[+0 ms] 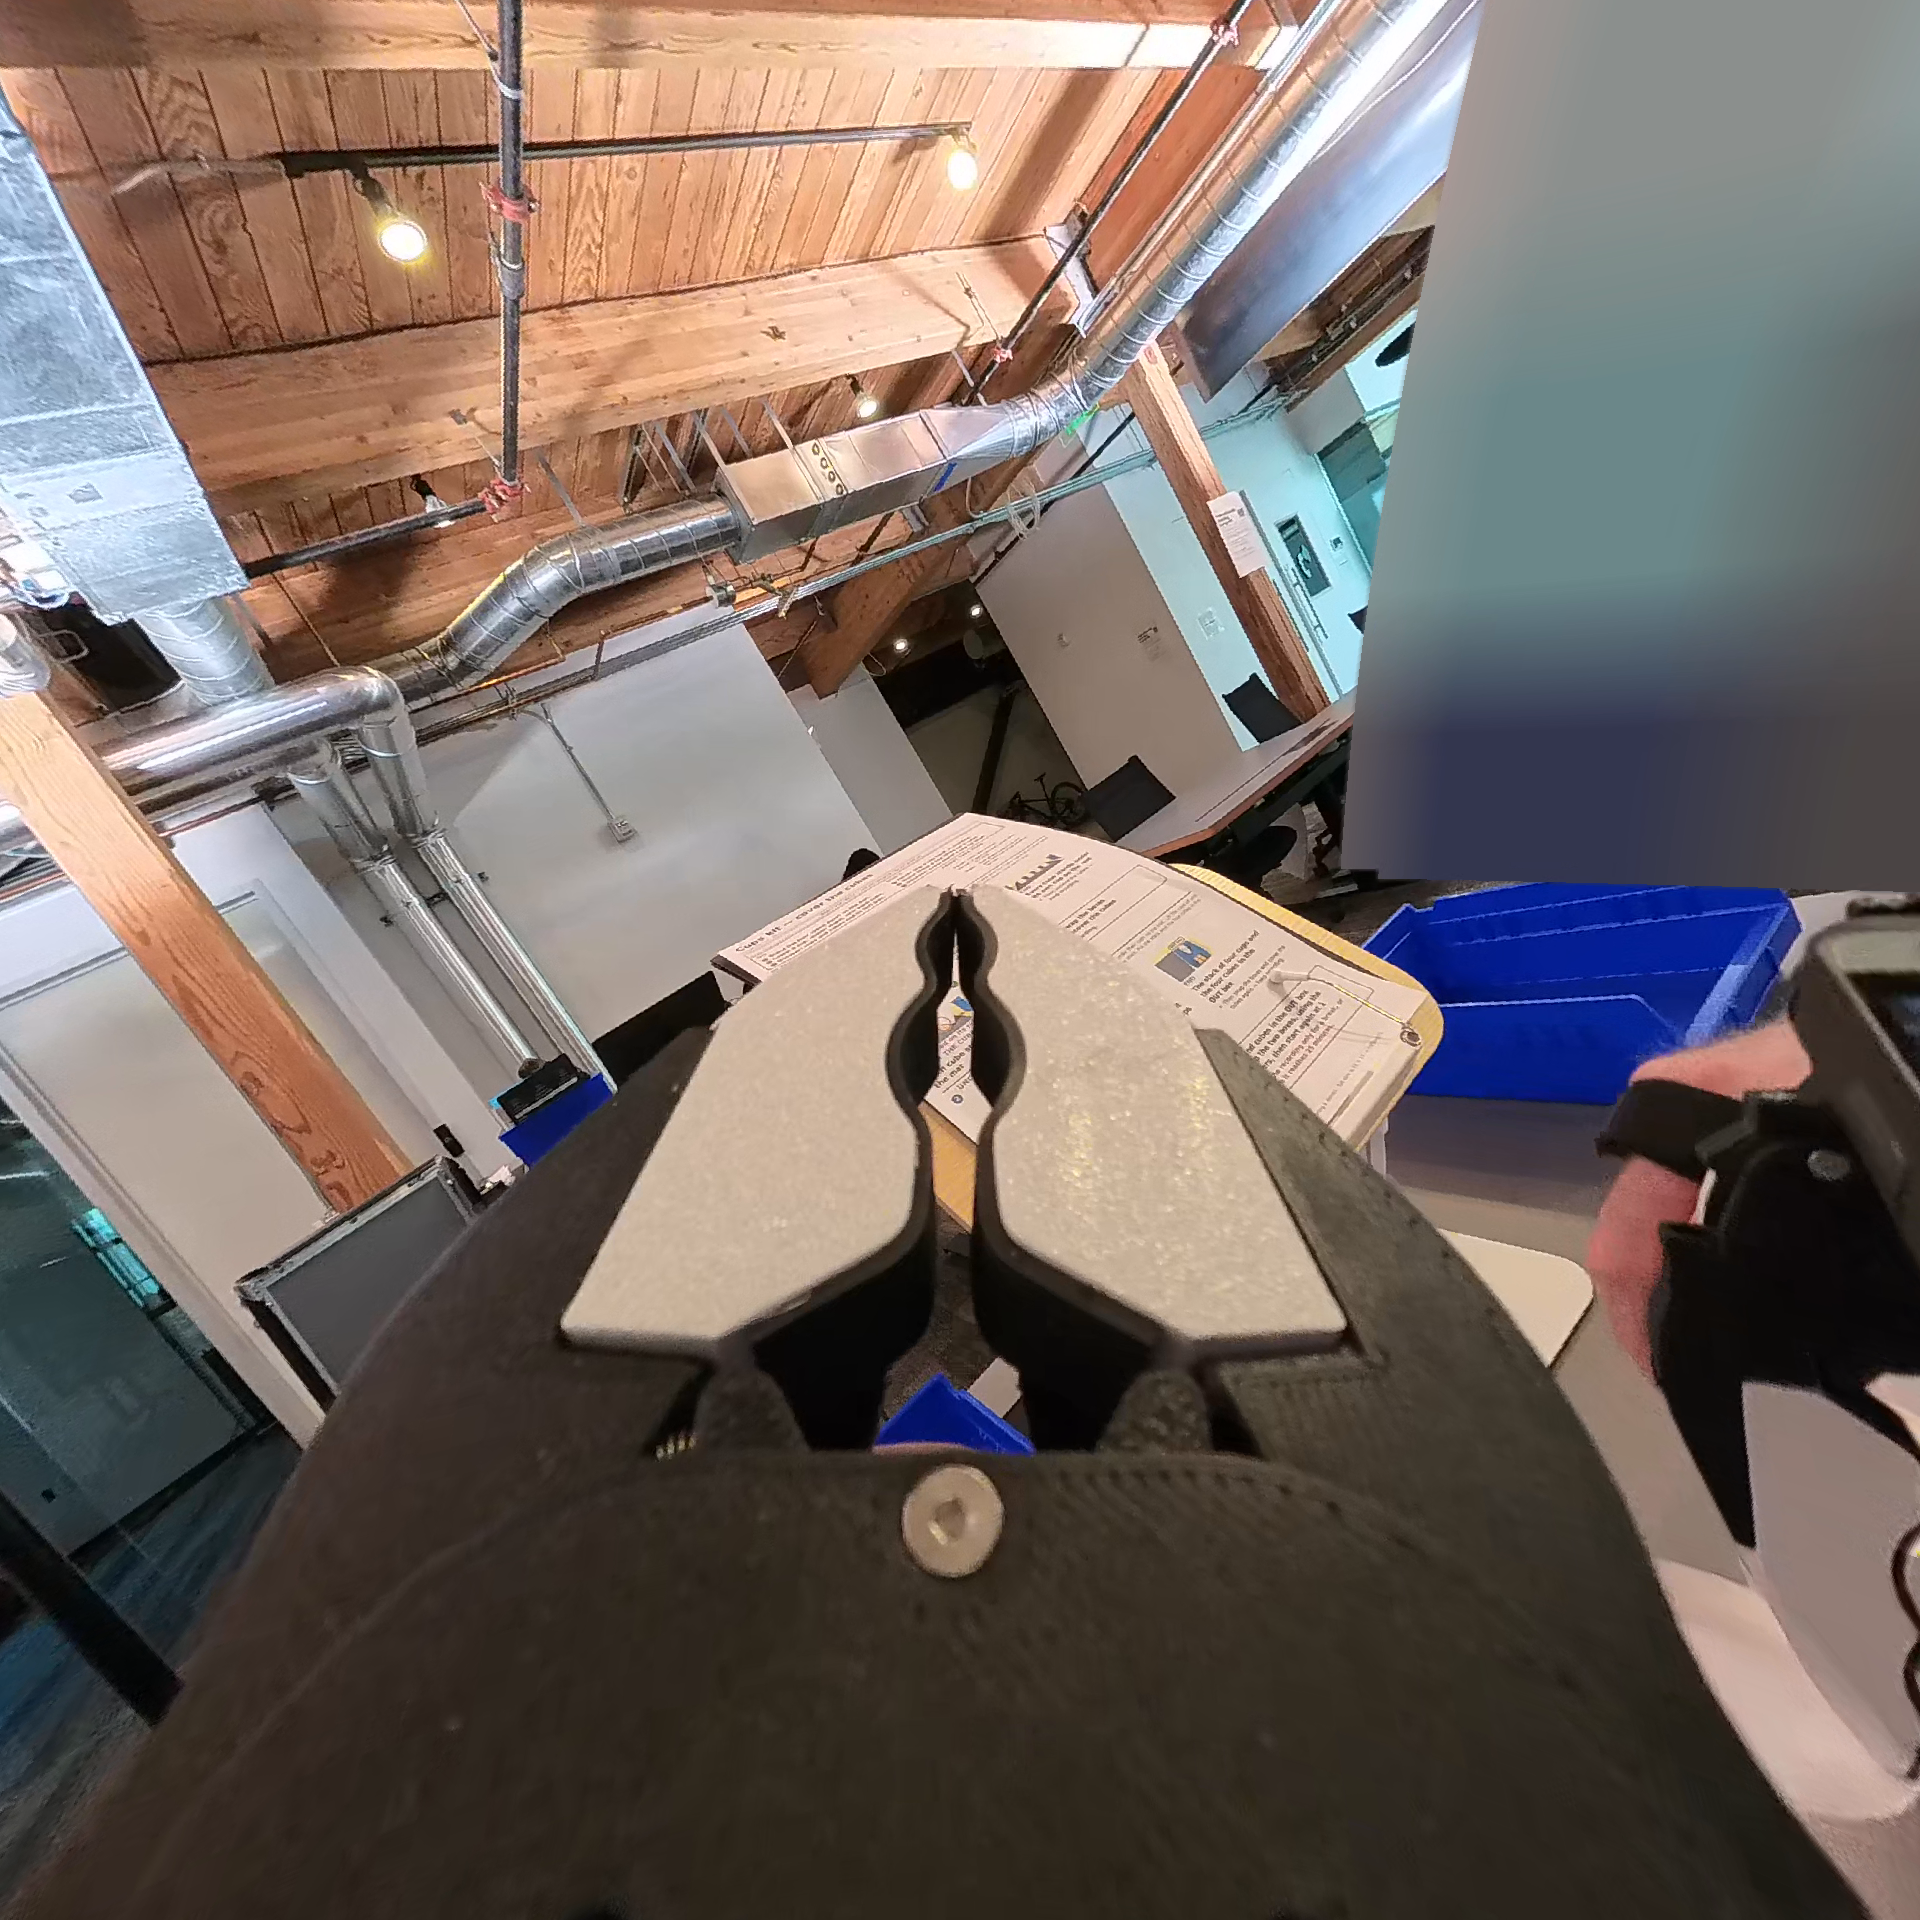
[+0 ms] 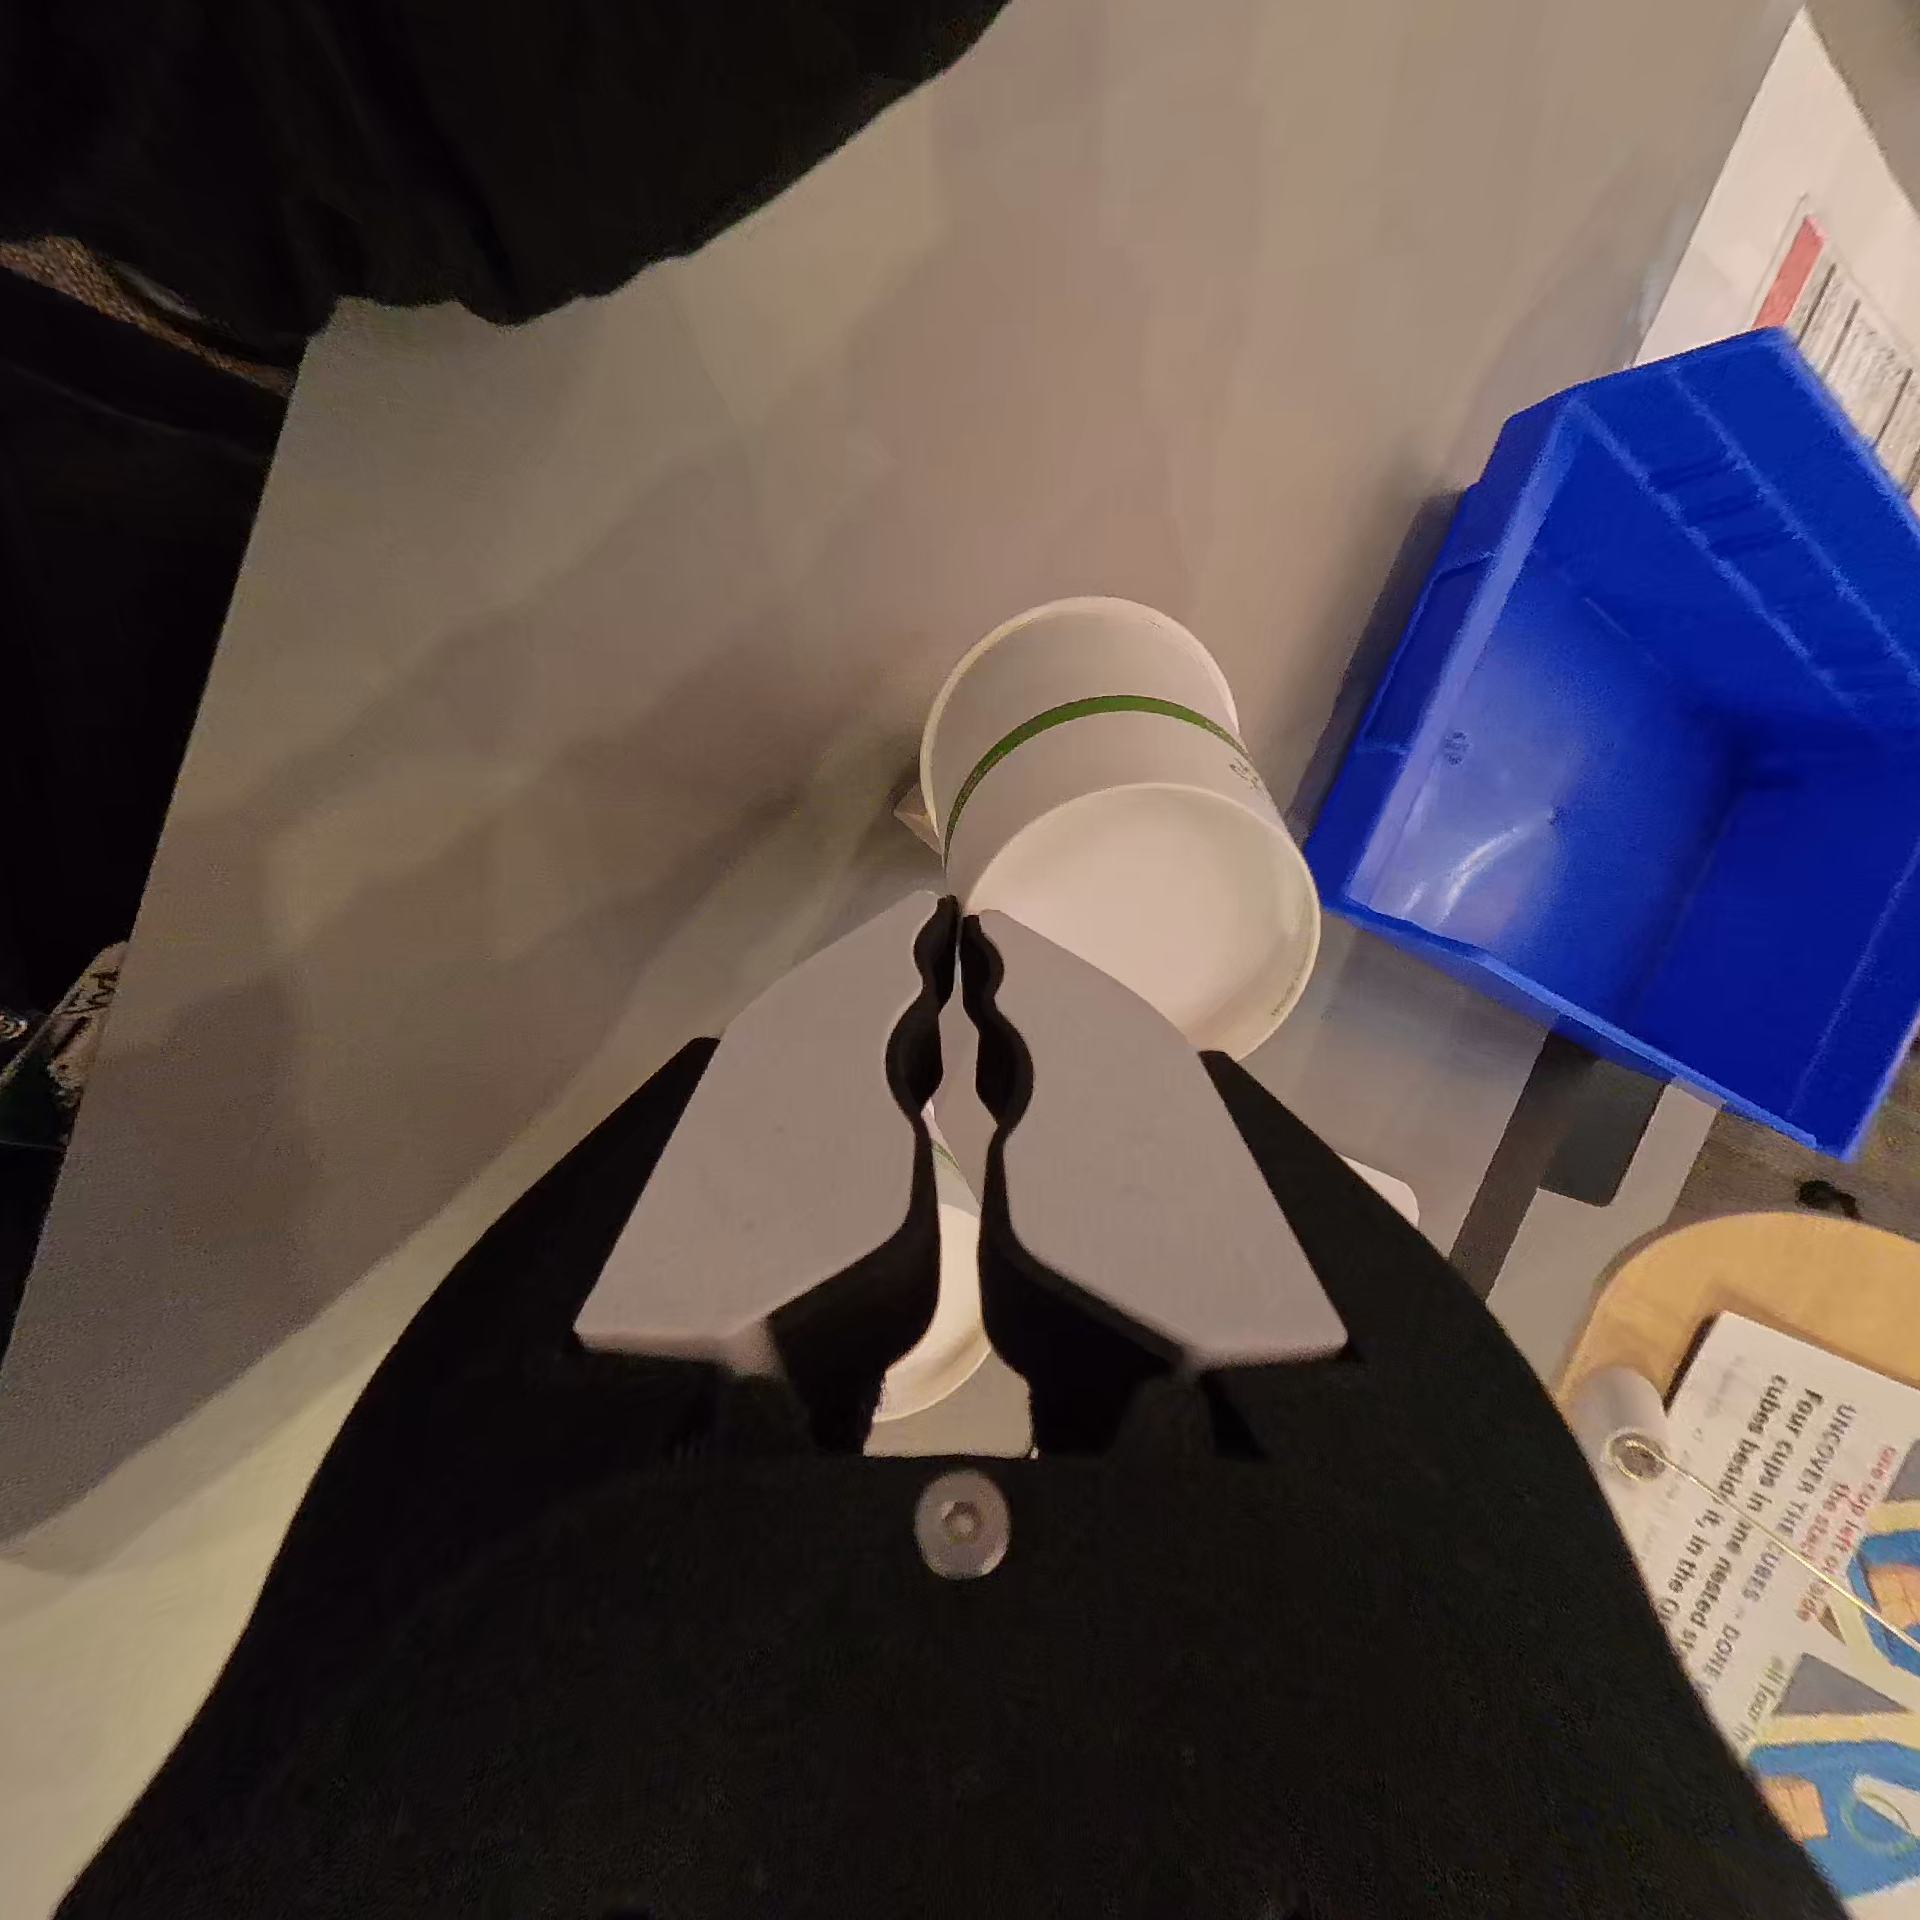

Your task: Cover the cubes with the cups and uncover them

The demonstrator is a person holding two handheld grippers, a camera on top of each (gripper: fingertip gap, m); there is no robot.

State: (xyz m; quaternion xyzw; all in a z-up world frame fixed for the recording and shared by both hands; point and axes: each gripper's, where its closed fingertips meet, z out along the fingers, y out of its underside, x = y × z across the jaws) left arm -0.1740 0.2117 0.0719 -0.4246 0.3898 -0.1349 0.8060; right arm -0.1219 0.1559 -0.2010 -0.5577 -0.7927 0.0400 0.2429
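We log: white cup [image 2: 1101, 800] inverted on table [image 2: 623, 623]; blue bin [image 2: 1662, 790] right, empty; left tongs [image 1: 957, 896] and right tongs [image 2: 953, 906] pressed together, holding nothing.

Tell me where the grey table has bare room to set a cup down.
In the right wrist view, the grey table is bare across the wide stretch left of the inverted white cup, up to the dark edge. It is crowded on the right, where that cup sits near the blue bin and a second cup lies under the right hand-held gripper.
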